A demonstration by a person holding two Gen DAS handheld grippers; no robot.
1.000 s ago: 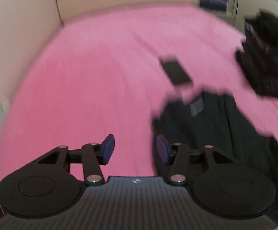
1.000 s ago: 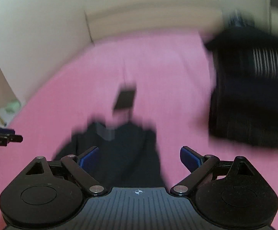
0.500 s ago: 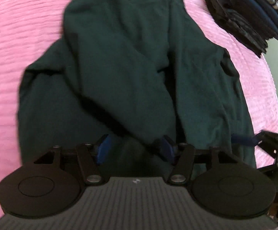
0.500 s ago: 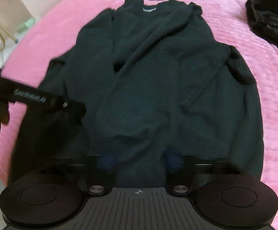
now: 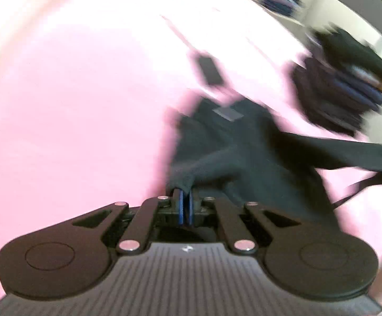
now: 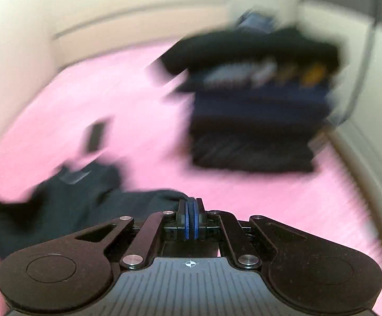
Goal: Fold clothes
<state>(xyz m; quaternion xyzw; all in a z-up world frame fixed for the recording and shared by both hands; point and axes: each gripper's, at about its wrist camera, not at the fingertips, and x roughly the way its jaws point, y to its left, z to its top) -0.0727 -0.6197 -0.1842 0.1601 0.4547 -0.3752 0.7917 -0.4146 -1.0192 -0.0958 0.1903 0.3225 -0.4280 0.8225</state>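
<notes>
You had both claws pinched tight on the dark sweater (image 5: 243,158): the left claw (image 5: 185,205) gripping one bunched edge, the right claw (image 6: 191,217) clamping another, while the garment's collar end lay on the pink bed (image 5: 72,118). Both views were blurred, so carrying the fold evenly looked wise. Laying that edge square near the collar, clear of the folded stack (image 6: 251,131), seemed the aim.
</notes>
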